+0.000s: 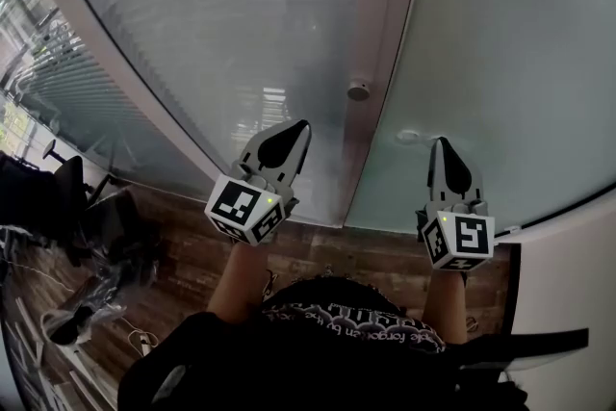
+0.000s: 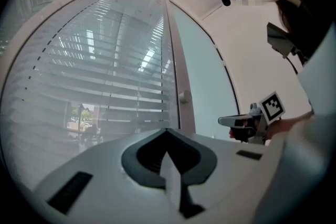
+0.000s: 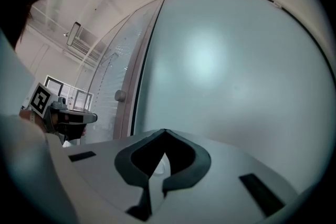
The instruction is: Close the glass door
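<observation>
The glass door (image 1: 221,24) is cut off at the top edge.

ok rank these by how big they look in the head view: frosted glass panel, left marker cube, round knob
1. frosted glass panel, by far
2. left marker cube, though nearness to the camera inflates it
3. round knob, smallest and farther off

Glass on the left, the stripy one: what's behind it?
Behind the left glass panel hang horizontal blinds. Through a clearer patch low down, trees and daylight show. The blinds and the hazy glass hide everything else.
</observation>
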`<state>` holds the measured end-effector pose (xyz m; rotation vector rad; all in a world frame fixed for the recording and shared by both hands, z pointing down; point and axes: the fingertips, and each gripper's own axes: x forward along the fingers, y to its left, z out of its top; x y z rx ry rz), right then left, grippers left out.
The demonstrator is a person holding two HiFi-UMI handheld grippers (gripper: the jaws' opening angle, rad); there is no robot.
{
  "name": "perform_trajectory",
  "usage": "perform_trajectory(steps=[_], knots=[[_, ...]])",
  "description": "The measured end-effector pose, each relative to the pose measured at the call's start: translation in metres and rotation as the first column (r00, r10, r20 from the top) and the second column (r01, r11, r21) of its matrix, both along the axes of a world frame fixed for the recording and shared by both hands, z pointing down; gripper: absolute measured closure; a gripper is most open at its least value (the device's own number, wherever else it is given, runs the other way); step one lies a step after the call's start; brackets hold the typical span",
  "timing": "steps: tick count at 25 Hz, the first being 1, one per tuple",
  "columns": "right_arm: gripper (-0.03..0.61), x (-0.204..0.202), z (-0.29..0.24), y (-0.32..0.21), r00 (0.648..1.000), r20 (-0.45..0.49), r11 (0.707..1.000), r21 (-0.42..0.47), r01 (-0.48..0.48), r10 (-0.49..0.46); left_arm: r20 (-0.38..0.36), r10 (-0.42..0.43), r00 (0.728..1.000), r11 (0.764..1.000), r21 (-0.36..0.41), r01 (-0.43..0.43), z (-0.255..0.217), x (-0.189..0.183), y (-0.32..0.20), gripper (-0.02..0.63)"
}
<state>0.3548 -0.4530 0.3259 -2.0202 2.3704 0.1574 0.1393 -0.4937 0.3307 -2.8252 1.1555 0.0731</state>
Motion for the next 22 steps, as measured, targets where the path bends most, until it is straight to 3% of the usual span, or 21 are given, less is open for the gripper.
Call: perform_trajectory(steps=[22], knots=[[0.575,-0.0034,-0.0033,0.0041,1.0,-0.019,1.0,0.009,0.018,-0.018,0.003,0.011,1.0,1.0,-0.022,-0.011,0.0056,0.0024,0.0031,0.612]])
